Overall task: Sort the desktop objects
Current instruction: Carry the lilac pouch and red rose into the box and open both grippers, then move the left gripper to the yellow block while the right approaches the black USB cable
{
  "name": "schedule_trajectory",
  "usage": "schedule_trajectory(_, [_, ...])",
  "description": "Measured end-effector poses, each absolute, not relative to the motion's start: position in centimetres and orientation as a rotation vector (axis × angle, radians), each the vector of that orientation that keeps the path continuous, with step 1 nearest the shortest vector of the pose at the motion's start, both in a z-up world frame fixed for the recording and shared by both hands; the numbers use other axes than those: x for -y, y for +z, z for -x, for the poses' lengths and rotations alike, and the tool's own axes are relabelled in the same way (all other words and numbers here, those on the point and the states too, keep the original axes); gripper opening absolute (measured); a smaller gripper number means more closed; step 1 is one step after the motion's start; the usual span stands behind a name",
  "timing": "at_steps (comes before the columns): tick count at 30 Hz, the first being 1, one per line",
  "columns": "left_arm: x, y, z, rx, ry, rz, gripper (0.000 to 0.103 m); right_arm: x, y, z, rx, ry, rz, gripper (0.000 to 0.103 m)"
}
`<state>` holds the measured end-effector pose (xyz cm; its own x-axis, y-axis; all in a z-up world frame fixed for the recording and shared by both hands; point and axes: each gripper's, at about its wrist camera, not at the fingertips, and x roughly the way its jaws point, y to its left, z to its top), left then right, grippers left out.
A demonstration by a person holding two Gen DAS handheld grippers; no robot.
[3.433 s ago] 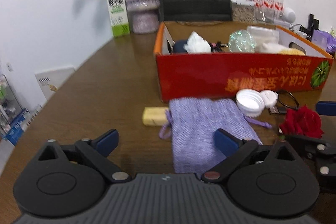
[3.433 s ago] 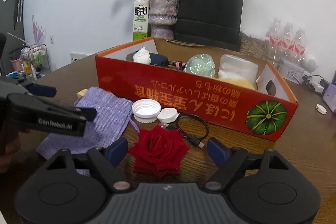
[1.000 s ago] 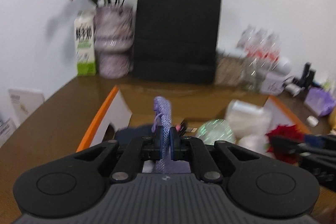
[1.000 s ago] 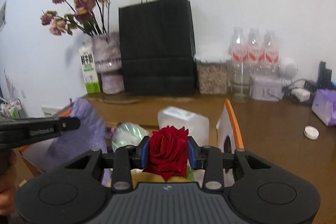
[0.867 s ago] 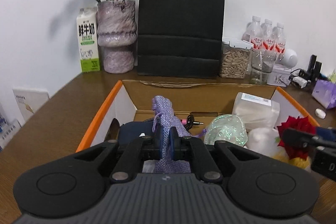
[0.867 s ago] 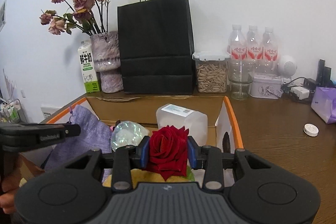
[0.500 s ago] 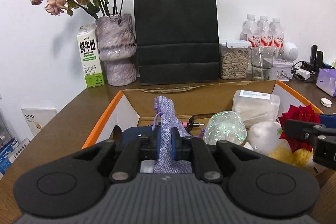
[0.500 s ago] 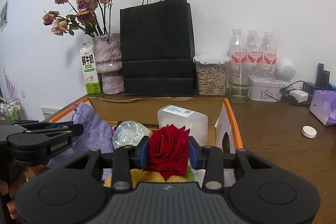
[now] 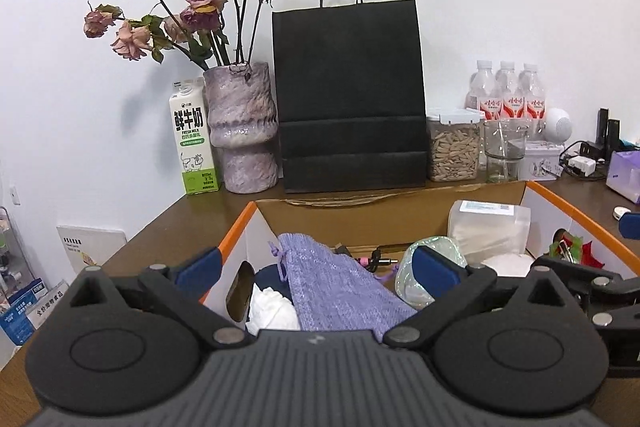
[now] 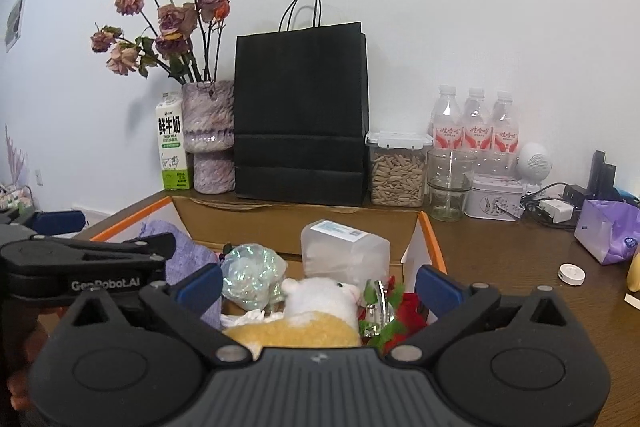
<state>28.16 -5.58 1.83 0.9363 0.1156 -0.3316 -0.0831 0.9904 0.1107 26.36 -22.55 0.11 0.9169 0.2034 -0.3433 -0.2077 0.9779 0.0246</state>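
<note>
Two items have just gone into the orange-edged cardboard box (image 9: 576, 215): the purple knitted pouch (image 9: 344, 291) lies slumped on the things at its left end, and the red rose (image 10: 408, 311) rests at the right end beside the yellow and white plush toy (image 10: 316, 311). Both grippers have just been opening; the left gripper (image 9: 316, 269) stands spread wide above the pouch with nothing pressed between its pads, and the right gripper (image 10: 320, 283) is equally wide over the rose, clear of it. So this pair of placements looks finished. Whether more remains on the table cannot be told, since the near tabletop is hidden behind the grippers.
</note>
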Motion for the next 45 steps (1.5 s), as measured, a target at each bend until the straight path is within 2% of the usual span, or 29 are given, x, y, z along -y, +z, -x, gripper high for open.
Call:
schedule_trajectory(25, [6.1, 1.0, -27.1, -0.321, 0.080, -0.117, 0.103, 23.0, -0.4, -25.5, -0.339, 0.213, 0.013, 0.103])
schedule_trajectory(45, [3.7, 0.9, -21.4, -0.225, 0.085, -0.079, 0.103, 22.6, -1.9, -21.2, -0.258, 0.188, 0.014, 0.103])
